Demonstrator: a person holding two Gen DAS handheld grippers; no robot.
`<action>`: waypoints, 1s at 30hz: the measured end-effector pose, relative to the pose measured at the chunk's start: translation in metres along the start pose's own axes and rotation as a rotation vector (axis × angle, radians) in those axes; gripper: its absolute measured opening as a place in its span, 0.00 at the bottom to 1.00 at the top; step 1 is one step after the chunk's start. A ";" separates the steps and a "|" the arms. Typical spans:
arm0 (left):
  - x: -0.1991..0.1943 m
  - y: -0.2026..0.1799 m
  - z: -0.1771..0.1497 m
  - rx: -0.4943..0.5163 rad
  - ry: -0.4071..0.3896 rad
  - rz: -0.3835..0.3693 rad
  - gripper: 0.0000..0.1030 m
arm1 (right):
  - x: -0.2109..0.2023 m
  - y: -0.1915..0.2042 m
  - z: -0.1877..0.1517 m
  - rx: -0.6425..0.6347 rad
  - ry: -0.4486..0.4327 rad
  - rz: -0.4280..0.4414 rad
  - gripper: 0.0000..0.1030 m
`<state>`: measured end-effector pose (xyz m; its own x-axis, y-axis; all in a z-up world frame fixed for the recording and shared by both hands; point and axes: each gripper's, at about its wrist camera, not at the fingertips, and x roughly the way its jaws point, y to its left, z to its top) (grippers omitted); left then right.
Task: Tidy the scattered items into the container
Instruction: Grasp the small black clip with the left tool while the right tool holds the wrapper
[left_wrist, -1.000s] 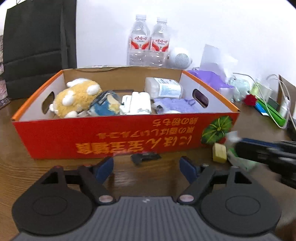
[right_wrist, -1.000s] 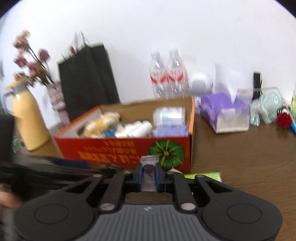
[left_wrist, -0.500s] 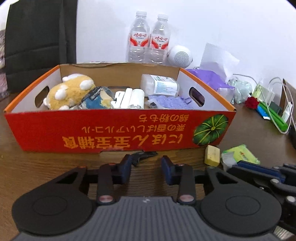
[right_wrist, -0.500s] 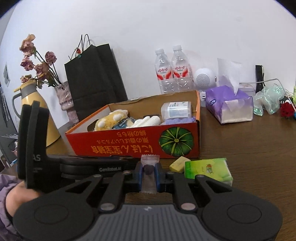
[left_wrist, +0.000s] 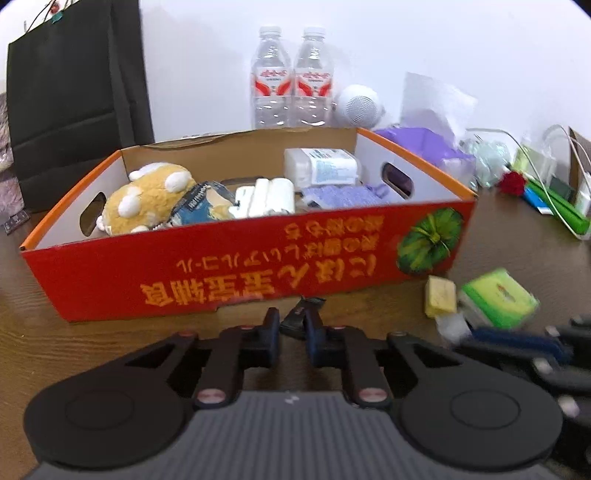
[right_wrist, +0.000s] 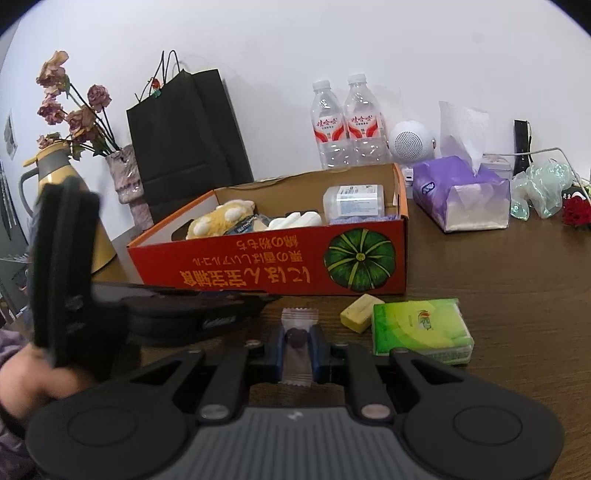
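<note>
The red cardboard box (left_wrist: 258, 273) (right_wrist: 258, 264) stands on the wooden table and holds a plush toy (left_wrist: 147, 199), white rolls (left_wrist: 269, 195) and a wipes pack (left_wrist: 321, 166). My left gripper (left_wrist: 291, 328) is shut on a small black clip (left_wrist: 301, 312) just in front of the box. My right gripper (right_wrist: 297, 345) is shut on a clear wrapped candy (right_wrist: 297, 332), low over the table. A yellow block (right_wrist: 360, 312) (left_wrist: 439, 301) and a green tissue pack (right_wrist: 421, 328) (left_wrist: 498, 297) lie in front of the box's right corner.
Two water bottles (right_wrist: 345, 125), a white speaker (right_wrist: 412, 142), a purple tissue pack (right_wrist: 461, 192) and a black paper bag (right_wrist: 184, 140) stand behind the box. A yellow jug (right_wrist: 55, 184) and a flower vase (right_wrist: 127, 177) stand at the left. Cables and small items lie at the far right (left_wrist: 546, 199).
My left gripper has closed from wide open onto the black clip. My right gripper, holding the candy throughout, has lowered toward the table beside the left one.
</note>
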<state>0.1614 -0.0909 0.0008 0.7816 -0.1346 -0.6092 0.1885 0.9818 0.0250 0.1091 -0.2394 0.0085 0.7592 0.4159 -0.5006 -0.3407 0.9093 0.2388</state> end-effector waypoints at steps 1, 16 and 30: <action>-0.004 -0.001 -0.004 0.008 -0.001 -0.006 0.15 | 0.000 0.000 0.000 0.000 0.000 -0.001 0.13; -0.064 0.005 -0.030 0.100 0.010 -0.141 0.70 | 0.000 0.004 -0.001 -0.015 0.010 0.000 0.13; -0.073 0.005 -0.038 0.081 0.034 -0.077 0.11 | -0.001 0.007 0.000 -0.042 0.003 0.002 0.13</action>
<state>0.0827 -0.0707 0.0157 0.7422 -0.2033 -0.6386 0.2956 0.9545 0.0398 0.1060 -0.2331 0.0106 0.7565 0.4179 -0.5030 -0.3653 0.9081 0.2050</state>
